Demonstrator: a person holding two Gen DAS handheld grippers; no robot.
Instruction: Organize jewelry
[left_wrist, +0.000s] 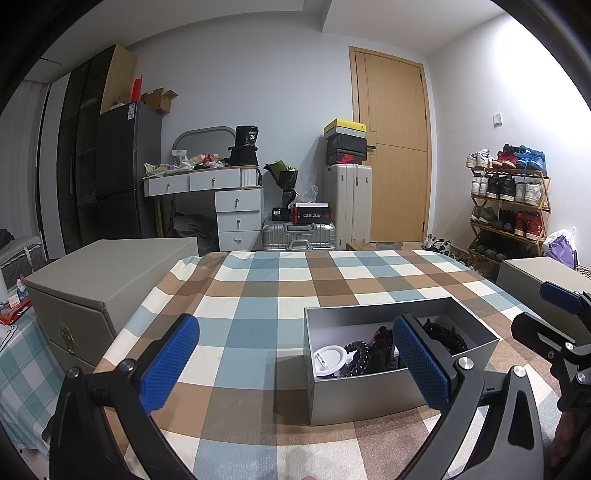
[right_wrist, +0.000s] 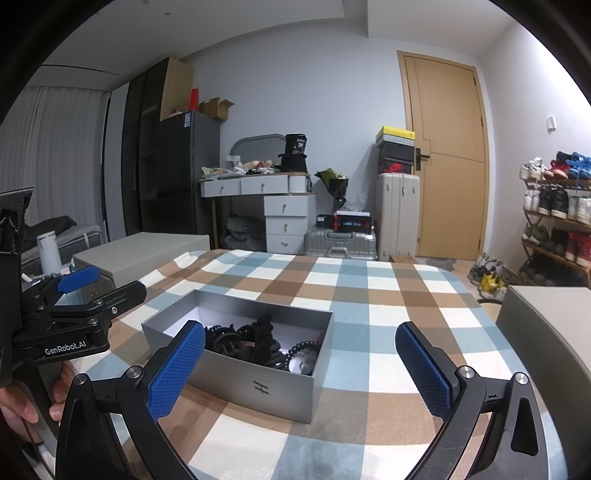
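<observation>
An open silver box (left_wrist: 373, 393) (right_wrist: 258, 384) sits on the checkered tablecloth. Inside lie black jewelry pieces (left_wrist: 376, 347) (right_wrist: 258, 341), a black coiled band (left_wrist: 358, 356) and a white round item (left_wrist: 330, 359). My left gripper (left_wrist: 295, 363) is open and empty, hovering just above the table in front of the box; its right finger overlaps the box. My right gripper (right_wrist: 301, 369) is open and empty, in front of the box's right corner. The left gripper also shows at the left of the right wrist view (right_wrist: 88, 291); the right one shows at the right edge of the left wrist view (left_wrist: 554, 317).
A grey case with a brass latch (left_wrist: 99, 291) (right_wrist: 144, 254) stands at the table's left. Another grey case (left_wrist: 535, 273) (right_wrist: 546, 332) stands at the right. Checkered tablecloth (left_wrist: 258, 288) covers the table. Behind are a dresser, suitcases, a door and a shoe rack.
</observation>
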